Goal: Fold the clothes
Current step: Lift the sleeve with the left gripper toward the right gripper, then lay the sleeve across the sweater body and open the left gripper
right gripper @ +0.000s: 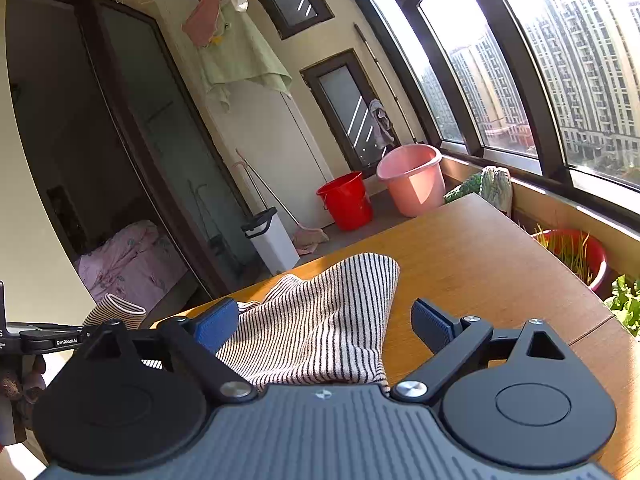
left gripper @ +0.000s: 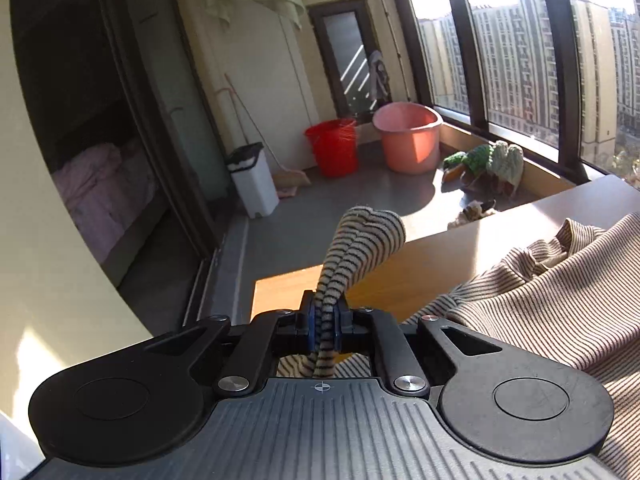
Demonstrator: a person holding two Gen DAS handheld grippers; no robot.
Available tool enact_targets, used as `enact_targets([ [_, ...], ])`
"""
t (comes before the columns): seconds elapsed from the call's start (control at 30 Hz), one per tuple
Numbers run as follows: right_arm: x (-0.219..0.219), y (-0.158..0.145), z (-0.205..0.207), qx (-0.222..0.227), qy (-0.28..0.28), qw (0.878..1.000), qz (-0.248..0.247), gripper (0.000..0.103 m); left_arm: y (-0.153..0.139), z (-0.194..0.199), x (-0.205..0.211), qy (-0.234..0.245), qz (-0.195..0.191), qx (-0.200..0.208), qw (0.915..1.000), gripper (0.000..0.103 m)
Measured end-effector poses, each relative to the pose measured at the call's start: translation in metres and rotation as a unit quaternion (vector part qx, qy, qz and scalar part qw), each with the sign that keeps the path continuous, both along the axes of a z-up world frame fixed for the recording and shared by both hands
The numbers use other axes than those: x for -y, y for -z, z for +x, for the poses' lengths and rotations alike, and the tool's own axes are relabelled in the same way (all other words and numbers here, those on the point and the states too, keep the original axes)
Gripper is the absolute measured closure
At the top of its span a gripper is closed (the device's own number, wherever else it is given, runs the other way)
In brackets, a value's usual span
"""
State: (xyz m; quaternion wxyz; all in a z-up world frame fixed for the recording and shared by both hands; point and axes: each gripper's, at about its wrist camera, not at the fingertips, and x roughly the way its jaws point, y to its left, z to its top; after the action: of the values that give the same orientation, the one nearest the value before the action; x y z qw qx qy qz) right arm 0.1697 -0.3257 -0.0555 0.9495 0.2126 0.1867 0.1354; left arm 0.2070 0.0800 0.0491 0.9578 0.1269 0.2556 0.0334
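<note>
At lower centre of the left wrist view, your left claw is clamped on a bunched sleeve of the striped top; the cuff stands up above the pads. The rest of the top lies rumpled at right on the wooden surface. Right wrist view: your right claw is spread wide, both blue pads apart, with a striped fold lying on the surface between them, gripped by neither. Left claw shows at far left, cuff protruding.
</note>
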Motion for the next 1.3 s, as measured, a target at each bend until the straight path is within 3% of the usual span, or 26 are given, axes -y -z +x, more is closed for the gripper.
enact_targets([
  [0.2, 0.001, 0.000, -0.003, 0.001, -0.004, 1.000, 0.000, 0.007, -0.075, -0.006, 0.053, 0.066, -0.022, 0.071, 0.9951, 0.094],
  [0.37, 0.002, -0.001, -0.003, 0.000, -0.005, 1.000, 0.002, 0.007, -0.091, 0.001, 0.119, 0.138, -0.045, 0.073, 0.9868, 0.094],
  [0.6, 0.008, 0.000, -0.001, -0.005, -0.005, 1.000, 0.017, 0.006, -0.064, 0.014, 0.196, 0.206, -0.057, 0.043, 0.9760, 0.093],
  [0.77, 0.009, 0.000, 0.000, -0.007, -0.006, 1.000, 0.022, 0.005, -0.042, 0.016, 0.219, 0.232, -0.084, 0.017, 0.9690, 0.082],
  [1.1, 0.009, 0.001, 0.002, -0.009, -0.005, 1.000, 0.026, 0.003, -0.023, 0.012, 0.201, 0.234, -0.100, -0.006, 0.9670, 0.060],
  [1.2, 0.010, 0.001, 0.003, -0.008, -0.006, 1.000, 0.027, 0.003, -0.004, 0.010, 0.184, 0.224, -0.105, -0.030, 0.9685, 0.048],
  [1.3, 0.012, 0.003, 0.004, -0.009, -0.004, 0.999, 0.035, 0.002, 0.018, 0.007, 0.165, 0.211, -0.110, -0.057, 0.9695, 0.047],
])
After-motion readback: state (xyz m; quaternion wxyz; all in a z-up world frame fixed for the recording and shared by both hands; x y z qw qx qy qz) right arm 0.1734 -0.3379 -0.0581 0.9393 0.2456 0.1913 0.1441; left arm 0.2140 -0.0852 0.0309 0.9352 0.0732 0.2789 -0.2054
